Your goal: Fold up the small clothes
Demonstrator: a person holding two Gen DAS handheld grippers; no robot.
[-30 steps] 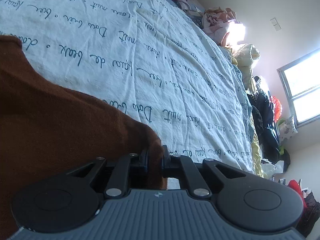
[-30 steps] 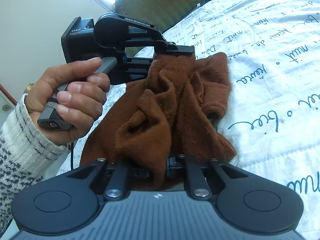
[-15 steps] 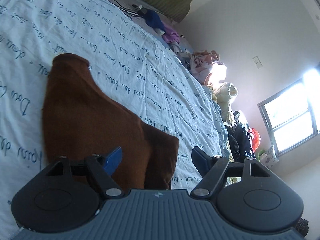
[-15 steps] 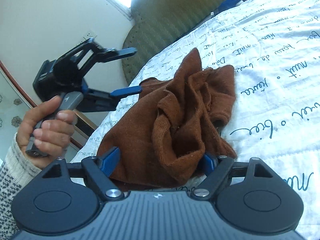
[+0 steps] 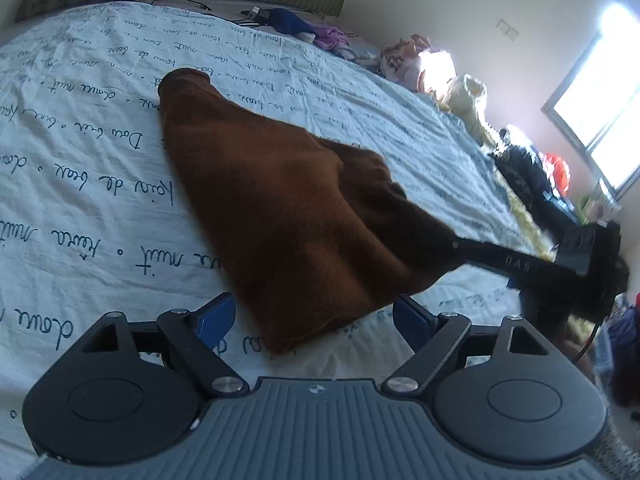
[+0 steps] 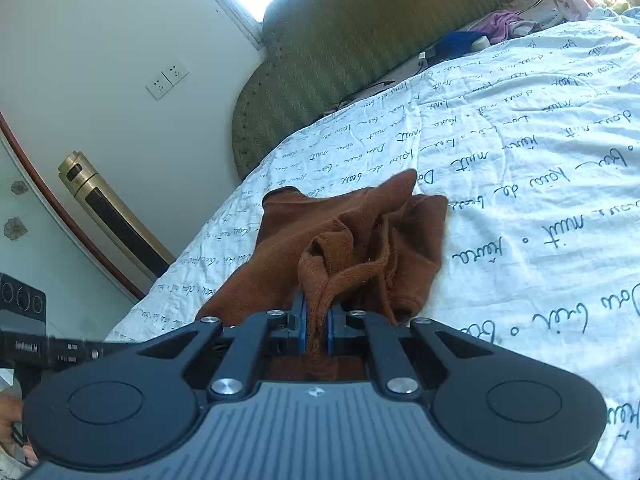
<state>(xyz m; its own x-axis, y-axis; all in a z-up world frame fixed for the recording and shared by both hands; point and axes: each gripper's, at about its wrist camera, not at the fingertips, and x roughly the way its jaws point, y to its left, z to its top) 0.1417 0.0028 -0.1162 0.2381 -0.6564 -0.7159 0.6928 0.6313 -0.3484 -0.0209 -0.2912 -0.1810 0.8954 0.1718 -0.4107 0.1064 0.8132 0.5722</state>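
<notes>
One brown knitted garment (image 5: 280,216) lies on the bed, part flat on the cover and part gathered into folds at the near end. The right gripper (image 6: 315,330) has its blue pads closing on a bunched edge of that cloth, which is pinched between them; in the left wrist view its black fingers reach into the lifted corner of the garment from the right. The left gripper (image 5: 312,316) hangs just above the garment's near hem with its jaws wide and opening, nothing between them touching the pads.

The white bedcover (image 5: 80,152), printed with dark handwritten script, is wrinkled and spreads across the whole bed. One green padded headboard (image 6: 360,48) stands at its head. Along the far edge of the bed lies a row of other clothes: a dark blue piece (image 5: 292,24), a purple one (image 5: 332,38), a pink heap (image 5: 404,64), a cream one (image 5: 468,96) and dark garments (image 5: 528,172).

The walls are pale. One bright window (image 5: 600,120) shows on the right, one double wall socket (image 6: 167,80) beside the headboard, and one gold-coloured standing unit (image 6: 104,208) by the wall.
</notes>
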